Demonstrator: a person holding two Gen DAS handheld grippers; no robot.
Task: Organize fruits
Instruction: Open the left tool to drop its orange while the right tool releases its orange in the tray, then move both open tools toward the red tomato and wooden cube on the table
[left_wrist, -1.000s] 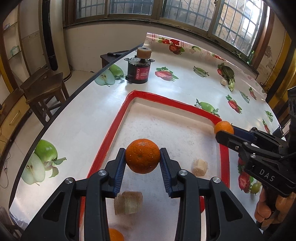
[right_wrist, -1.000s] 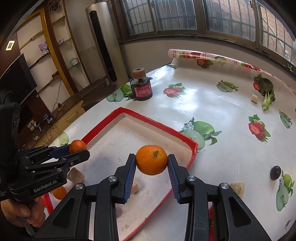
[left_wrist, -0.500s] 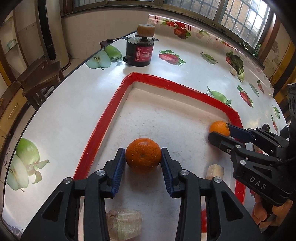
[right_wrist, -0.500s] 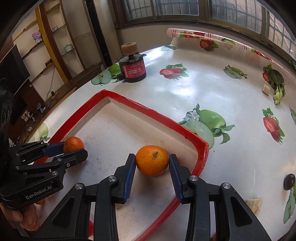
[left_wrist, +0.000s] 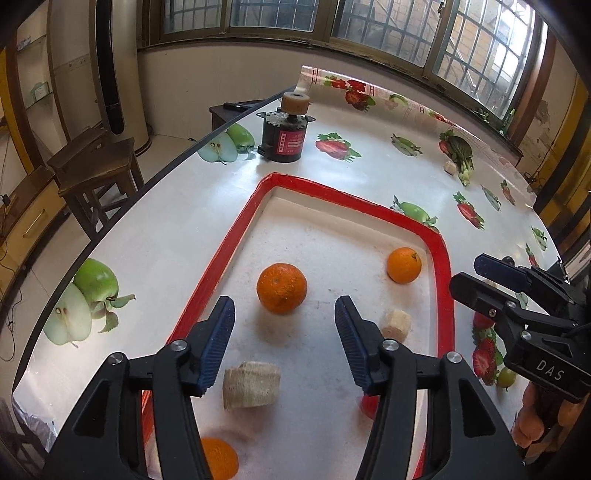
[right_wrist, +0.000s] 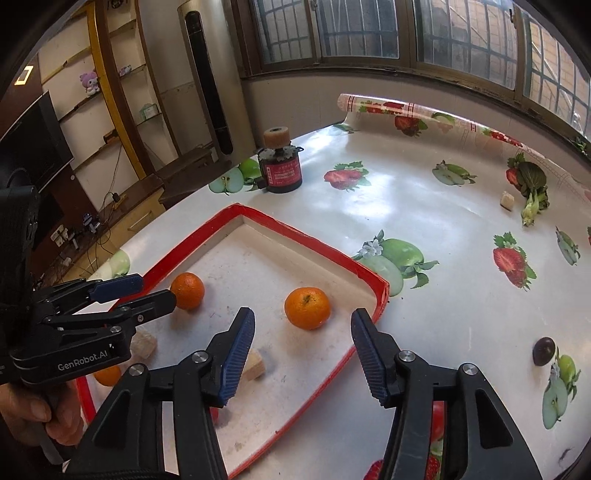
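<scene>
A red-rimmed white tray (left_wrist: 221, 251) (right_wrist: 369, 280) lies on the fruit-print table. One orange (left_wrist: 282, 288) (right_wrist: 187, 290) rests in the tray just ahead of my open, empty left gripper (left_wrist: 284, 339) (right_wrist: 136, 291). A second orange (left_wrist: 404, 265) (right_wrist: 307, 303) rests near the tray's right rim, just ahead of my open, empty right gripper (right_wrist: 303, 350) (left_wrist: 484, 277). A third orange (left_wrist: 218, 458) (right_wrist: 107, 374) lies at the tray's near end, partly hidden by the left gripper.
Beige food chunks (left_wrist: 251, 384) (left_wrist: 396, 324) (right_wrist: 255, 365) lie in the tray. A black jar with a cork top (left_wrist: 283, 133) (right_wrist: 280, 166) stands beyond the tray. A dark plum (right_wrist: 543, 351), a leafy vegetable (right_wrist: 532, 192) and a small chunk (right_wrist: 506, 201) lie on the table to the right.
Both grippers opened and let go of their oranges, which now rest in the tray. Both grippers pulled back and up.
</scene>
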